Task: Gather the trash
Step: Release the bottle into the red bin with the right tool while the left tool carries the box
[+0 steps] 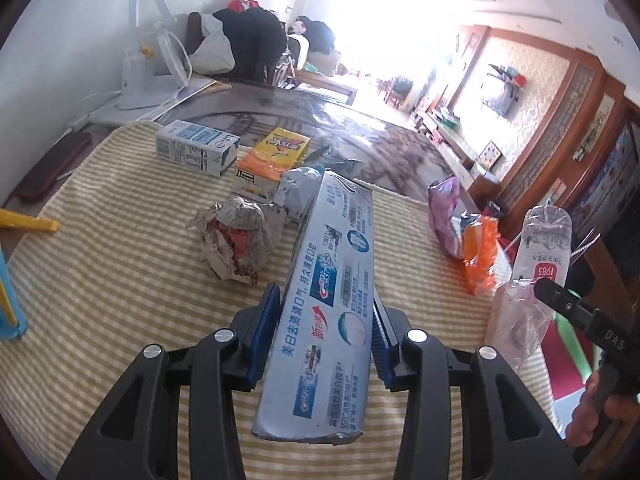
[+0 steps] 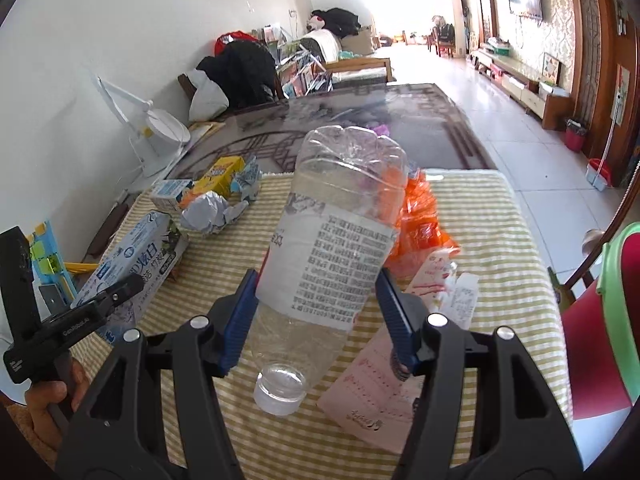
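Note:
My left gripper (image 1: 324,320) is shut on a long silver-blue toothpaste box (image 1: 332,296) and holds it above the striped cloth (image 1: 120,280). My right gripper (image 2: 316,300) is shut on a clear plastic bottle (image 2: 336,248), cap toward the camera. The bottle also shows in the left wrist view (image 1: 536,264), and the toothpaste box in the right wrist view (image 2: 136,256). On the cloth lie a crumpled paper ball (image 1: 232,240), a blue-white carton (image 1: 198,152), a yellow-orange box (image 1: 274,156), an orange wrapper (image 1: 480,256) and a purple bag (image 1: 444,208).
A pink receipt (image 2: 380,392) lies under the right gripper. A white desk fan (image 1: 160,60) stands at the back left. A red and green bin (image 2: 604,328) sits off the table's right edge. A glass-topped table (image 2: 340,120) extends beyond the cloth.

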The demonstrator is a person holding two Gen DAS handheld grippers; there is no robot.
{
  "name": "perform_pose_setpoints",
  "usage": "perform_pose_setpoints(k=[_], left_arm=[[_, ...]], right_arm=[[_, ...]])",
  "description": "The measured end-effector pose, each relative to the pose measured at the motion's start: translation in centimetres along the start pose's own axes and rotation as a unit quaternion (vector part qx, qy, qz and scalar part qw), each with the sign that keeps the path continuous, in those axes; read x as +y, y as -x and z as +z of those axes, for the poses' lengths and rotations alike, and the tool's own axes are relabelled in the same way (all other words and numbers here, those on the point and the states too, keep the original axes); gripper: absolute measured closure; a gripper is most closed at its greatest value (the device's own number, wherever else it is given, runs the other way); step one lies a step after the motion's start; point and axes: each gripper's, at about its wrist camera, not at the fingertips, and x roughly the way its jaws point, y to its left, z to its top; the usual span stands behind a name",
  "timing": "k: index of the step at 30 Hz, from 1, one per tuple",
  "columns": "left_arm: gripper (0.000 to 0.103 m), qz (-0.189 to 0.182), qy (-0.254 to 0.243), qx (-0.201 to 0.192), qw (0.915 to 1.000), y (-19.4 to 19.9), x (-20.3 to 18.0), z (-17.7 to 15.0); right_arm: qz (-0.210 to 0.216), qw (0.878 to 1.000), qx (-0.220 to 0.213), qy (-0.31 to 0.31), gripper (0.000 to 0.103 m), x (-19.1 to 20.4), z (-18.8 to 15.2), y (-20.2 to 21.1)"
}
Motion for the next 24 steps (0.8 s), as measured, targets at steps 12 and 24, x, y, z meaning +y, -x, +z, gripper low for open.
perform_pose_setpoints(k=[12,24], left_arm=[[0.062,-0.043,-0.002,0.012,0.999,0.7,-5.6,-1.6],[0.069,-0.065,-0.034,0.032,0.9967,0.5,-11.8,-3.4]], right_arm=[[-0.008,0.999,-0.051,-0.009,0.045,-2.6,0.0,3.6],[-0.026,0.995,-0.084,-0.049,0.045,-7.1,-0.6,7.1]])
